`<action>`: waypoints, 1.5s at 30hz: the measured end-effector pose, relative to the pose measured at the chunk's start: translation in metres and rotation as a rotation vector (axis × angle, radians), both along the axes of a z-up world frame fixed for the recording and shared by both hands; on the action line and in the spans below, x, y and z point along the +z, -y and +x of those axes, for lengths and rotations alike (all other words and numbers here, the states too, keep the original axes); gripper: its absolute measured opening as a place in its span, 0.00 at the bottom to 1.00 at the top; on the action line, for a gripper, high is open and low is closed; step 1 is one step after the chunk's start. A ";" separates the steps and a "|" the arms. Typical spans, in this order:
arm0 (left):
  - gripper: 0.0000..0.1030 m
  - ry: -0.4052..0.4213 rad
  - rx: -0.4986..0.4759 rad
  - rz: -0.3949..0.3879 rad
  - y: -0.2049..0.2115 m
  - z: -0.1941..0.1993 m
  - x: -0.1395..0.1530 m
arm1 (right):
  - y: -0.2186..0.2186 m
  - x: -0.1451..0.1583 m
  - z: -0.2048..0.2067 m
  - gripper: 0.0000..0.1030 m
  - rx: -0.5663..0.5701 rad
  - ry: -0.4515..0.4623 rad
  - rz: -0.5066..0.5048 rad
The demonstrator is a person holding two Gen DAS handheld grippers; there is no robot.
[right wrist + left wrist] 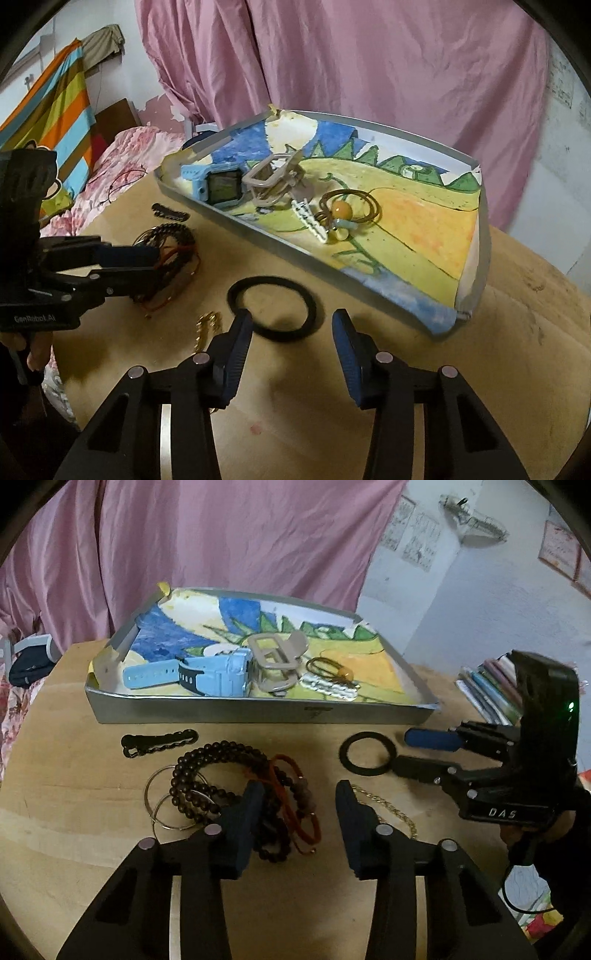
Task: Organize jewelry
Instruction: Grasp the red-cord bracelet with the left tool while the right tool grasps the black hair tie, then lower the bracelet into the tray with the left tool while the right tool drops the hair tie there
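Left claw (300, 819) spread low above bracelets (236, 790), right claw (292, 345) spread at black ring (272, 307), bare counter (517, 332) beside tray (480, 236).

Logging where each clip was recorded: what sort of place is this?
Most likely a bedroom at home. A bed with a floral quilt stands beside the wooden table, a pink curtain hangs behind it, and drawings are stuck on the wall.

— Where does the left wrist camera sit?
— Low over the wooden table (74, 812), facing the painted tray (258, 710) head-on.
— And the right?
— Close in, angled leftward; both share the tray and black ring (272, 307).
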State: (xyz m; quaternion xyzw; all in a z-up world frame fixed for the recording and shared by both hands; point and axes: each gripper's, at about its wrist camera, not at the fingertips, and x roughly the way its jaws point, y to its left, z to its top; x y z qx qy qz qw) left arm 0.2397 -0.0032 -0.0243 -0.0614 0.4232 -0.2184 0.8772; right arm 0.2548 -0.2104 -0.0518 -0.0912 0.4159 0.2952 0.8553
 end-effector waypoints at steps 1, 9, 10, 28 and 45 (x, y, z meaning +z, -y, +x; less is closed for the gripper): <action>0.28 -0.011 0.003 0.006 0.000 0.003 -0.001 | 0.000 -0.001 0.002 0.42 -0.001 -0.004 0.001; 0.21 -0.037 0.026 0.032 0.000 0.011 -0.008 | 0.000 -0.007 0.015 0.26 -0.041 -0.016 -0.007; 0.19 -0.038 0.030 0.035 -0.001 0.011 -0.008 | -0.001 -0.008 0.015 0.25 -0.042 -0.015 -0.012; 0.03 0.019 0.056 -0.021 -0.008 -0.003 0.010 | 0.002 0.004 -0.003 0.06 -0.015 0.018 0.044; 0.03 0.164 0.054 -0.113 0.005 0.012 0.067 | 0.033 0.044 0.009 0.06 -0.092 0.104 0.171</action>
